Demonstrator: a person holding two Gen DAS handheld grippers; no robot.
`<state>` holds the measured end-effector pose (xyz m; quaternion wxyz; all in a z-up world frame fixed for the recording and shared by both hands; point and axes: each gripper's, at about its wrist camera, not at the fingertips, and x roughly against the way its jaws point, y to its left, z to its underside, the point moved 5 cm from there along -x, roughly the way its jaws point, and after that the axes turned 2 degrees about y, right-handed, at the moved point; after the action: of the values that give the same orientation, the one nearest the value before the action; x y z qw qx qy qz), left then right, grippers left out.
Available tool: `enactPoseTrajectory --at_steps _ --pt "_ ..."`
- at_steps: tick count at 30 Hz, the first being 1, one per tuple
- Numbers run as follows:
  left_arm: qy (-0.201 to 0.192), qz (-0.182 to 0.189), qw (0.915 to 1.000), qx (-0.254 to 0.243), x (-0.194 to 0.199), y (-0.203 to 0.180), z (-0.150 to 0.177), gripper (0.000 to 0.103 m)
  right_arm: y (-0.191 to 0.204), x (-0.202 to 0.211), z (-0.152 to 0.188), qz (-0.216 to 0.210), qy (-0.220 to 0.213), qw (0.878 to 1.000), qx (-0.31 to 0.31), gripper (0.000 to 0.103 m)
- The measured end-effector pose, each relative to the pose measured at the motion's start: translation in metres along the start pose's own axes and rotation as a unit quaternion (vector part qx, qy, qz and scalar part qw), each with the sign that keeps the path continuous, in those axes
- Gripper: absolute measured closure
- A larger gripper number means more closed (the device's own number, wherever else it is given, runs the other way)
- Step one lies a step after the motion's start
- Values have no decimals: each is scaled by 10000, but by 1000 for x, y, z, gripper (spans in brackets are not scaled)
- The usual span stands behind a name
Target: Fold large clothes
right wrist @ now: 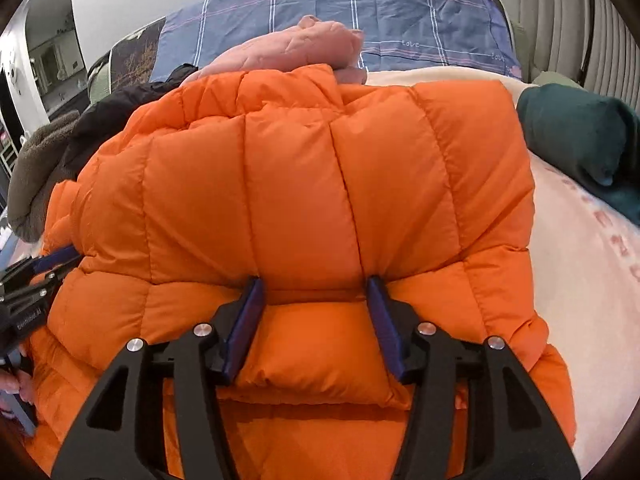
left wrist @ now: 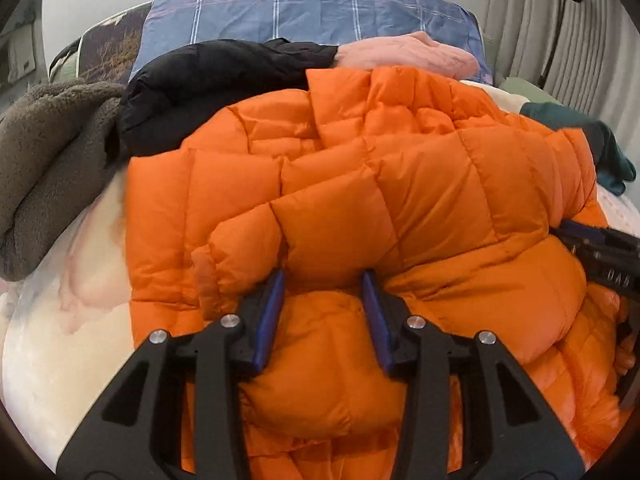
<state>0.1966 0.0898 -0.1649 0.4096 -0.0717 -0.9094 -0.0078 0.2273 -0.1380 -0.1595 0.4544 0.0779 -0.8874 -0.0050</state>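
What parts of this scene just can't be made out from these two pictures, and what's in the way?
- Left wrist view: the orange puffer jacket hides most of the cream blanket, and the right gripper is cut off by the right edge.
- Right wrist view: the black garment and grey fleece are mostly hidden behind the jacket.
- Both views: the jacket's underside and near hem are hidden by its own folds and the gripper frames.

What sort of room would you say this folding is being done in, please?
Most likely a bedroom: the orange jacket lies on a bed with a cream blanket, blue plaid bedding lies at the far end, and curtains hang at the side.
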Motion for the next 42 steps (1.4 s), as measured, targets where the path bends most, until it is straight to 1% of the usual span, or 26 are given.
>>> enactPoseTrajectory --at_steps 2,4,7,9,11,13,15,17,18,19,20,22,23,25,26,27,28,29,32,33,34,36,37,39,40,42 --pt "18 -68 9999 -88 5 -1 -1 61 -2 2 -5 -70 66 10000 -10 48" --pt "-38 26 10000 -44 16 2 -8 62 -9 18 -13 -242 -22 9994 -236 48" --pt "-400 323 9978 408 40 16 -26 62 -35 37 -37 -194 -404 9973 -587 48" --pt "-558 343 9955 684 49 29 -38 62 -58 43 -52 -54 -505 9953 -825 48" --pt "-618 398 9928 943 55 39 -46 63 -95 44 -69 51 -472 9902 -1316 48" --pt "-598 695 9903 1048 56 35 -49 63 -125 33 -85 200 -128 9853 -1690 47" --pt "-545 819 9920 787 51 15 -48 63 -143 19 -97 224 253 9794 -1990 43" --pt "-350 827 9950 437 37 -7 -41 62 -148 -1 -111 -2 806 9732 -2156 37" --pt "-221 775 9962 329 27 -15 -35 60 -143 -12 -116 -94 1125 9724 -2043 36" --pt "-21 580 9982 128 11 -30 -25 60 -139 -20 -117 -95 1368 9719 -1915 34" --pt "2 362 9993 -87 0 -37 -18 59 -134 -29 -118 -4 1663 9706 -1740 34" --pt "-83 67 9991 -420 -12 -44 -11 58 -132 -41 -112 403 2083 9670 -1412 34" --pt "-70 14 9990 -447 -12 -46 -10 58 -135 -43 -112 574 2123 9667 -1305 40" --pt "-86 7 9989 -454 -11 -45 -9 58 -147 -42 -111 1127 2026 9672 -1039 52" --pt "-88 36 9990 -439 -12 -45 -8 58 -155 -40 -110 1335 1941 9665 -1023 52" --pt "-83 64 9990 -430 -13 -45 -8 58 -160 -39 -107 1355 1881 9666 -1094 53" --pt "-76 63 9990 -429 -14 -46 -7 58 -160 -36 -104 1256 1771 9689 -1188 62" --pt "-75 57 9990 -432 -12 -46 -7 58 -157 -32 -103 1363 1667 9700 -1130 64" --pt "-73 36 9990 -433 -12 -46 -5 58 -152 -7 -116 2401 972 9635 -671 64" --pt "-72 32 9990 -431 -13 -45 -6 58 -149 5 -120 2597 659 9615 -613 64" --pt "-73 32 9990 -431 -14 -45 -7 58 -139 23 -122 2427 242 9673 -696 64" --pt "-72 35 9990 -432 -16 -45 -8 58 -115 51 -116 1593 -318 9825 -911 64" --pt "-72 36 9990 -434 -16 -45 -8 58 -95 63 -105 1019 -475 9898 -873 64" --pt "-72 43 9990 -428 -16 -45 -8 58 -62 69 -79 338 -447 9968 -574 63" --pt "-73 50 9991 -425 -16 -45 -9 58 -48 63 -60 309 -314 9984 -361 62" --pt "-80 75 9991 -404 -15 -45 -9 58 -40 33 -33 596 112 9981 -62 59"
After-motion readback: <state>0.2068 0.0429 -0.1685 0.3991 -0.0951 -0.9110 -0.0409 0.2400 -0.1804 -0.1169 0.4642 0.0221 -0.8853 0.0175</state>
